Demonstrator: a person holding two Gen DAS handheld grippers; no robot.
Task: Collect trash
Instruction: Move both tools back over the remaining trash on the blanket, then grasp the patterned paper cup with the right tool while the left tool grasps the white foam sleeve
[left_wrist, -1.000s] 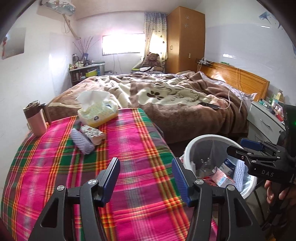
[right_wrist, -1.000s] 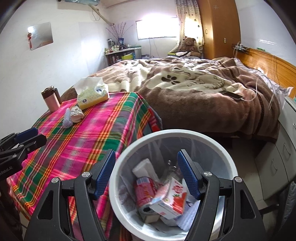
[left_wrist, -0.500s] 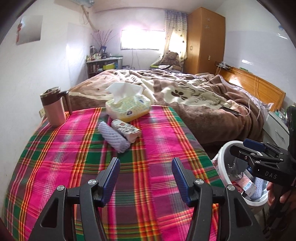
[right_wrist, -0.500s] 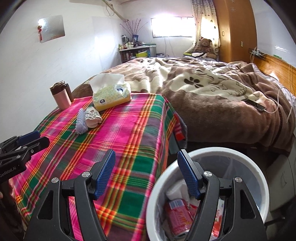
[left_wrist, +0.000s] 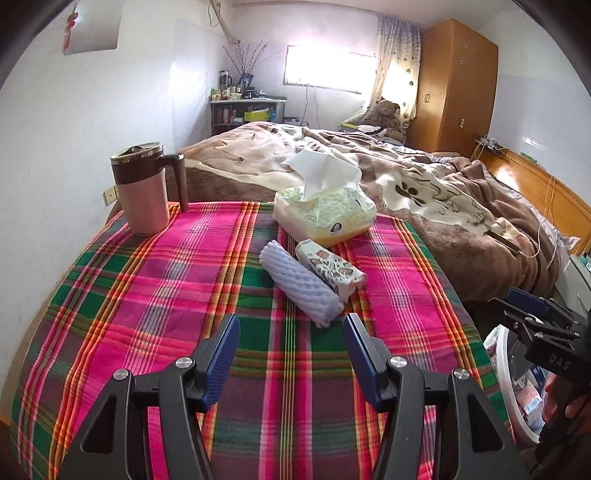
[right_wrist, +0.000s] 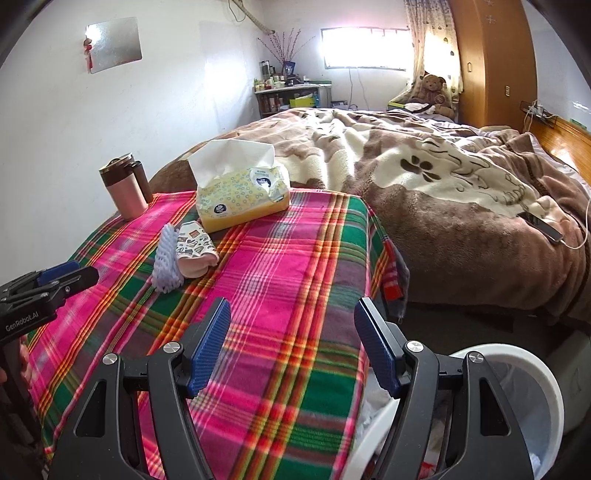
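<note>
Pink mug (left_wrist: 142, 192) far left on plaid cloth (left_wrist: 192, 295). My left gripper (left_wrist: 291, 354) hovers over cloth, jaws partly apart, nothing between. Ahead: foam net sleeve (left_wrist: 299, 282) touching printed wrapper (left_wrist: 330, 267), tissue pack (left_wrist: 325, 212) behind. My right gripper (right_wrist: 293, 350) gaping, empty, beside white bin (right_wrist: 532, 406) holding trash.

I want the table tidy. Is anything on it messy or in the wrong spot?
Yes. A white foam net and a crumpled printed wrapper lie loose, side by side, in the middle of the plaid cloth, near the tissue pack. They look like trash. The pink mug stands upright, and nothing is spilled.
</note>
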